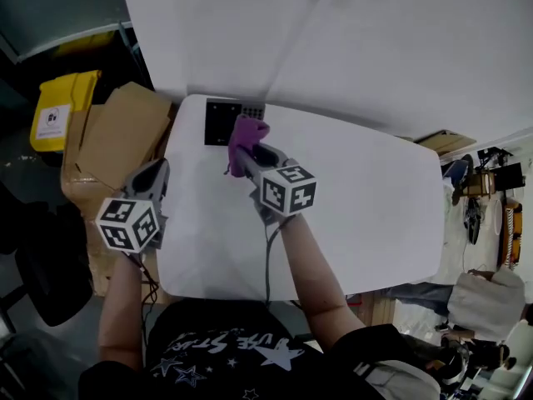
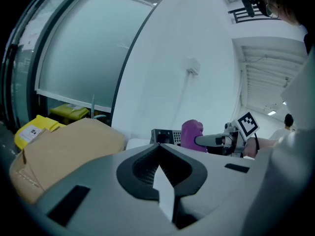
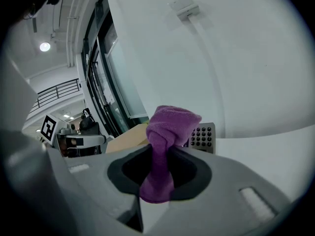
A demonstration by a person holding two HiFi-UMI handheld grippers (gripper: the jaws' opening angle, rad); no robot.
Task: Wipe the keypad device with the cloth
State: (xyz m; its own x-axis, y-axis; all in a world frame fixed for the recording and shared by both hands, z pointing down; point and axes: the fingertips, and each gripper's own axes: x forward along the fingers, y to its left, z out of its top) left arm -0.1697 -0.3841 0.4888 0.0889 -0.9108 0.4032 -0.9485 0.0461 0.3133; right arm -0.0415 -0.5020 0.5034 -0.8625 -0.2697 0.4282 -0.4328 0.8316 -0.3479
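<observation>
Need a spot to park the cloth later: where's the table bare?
Bare: the table's right half, from the right gripper to the right edge; also the near strip right of the left gripper. Crowded: the far-left corner, with keypad and cloth.

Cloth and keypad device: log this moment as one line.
right gripper: shut on purple cloth | purple cloth: at keypad device, contact unclear | left gripper: shut, empty, near left edge of table
</observation>
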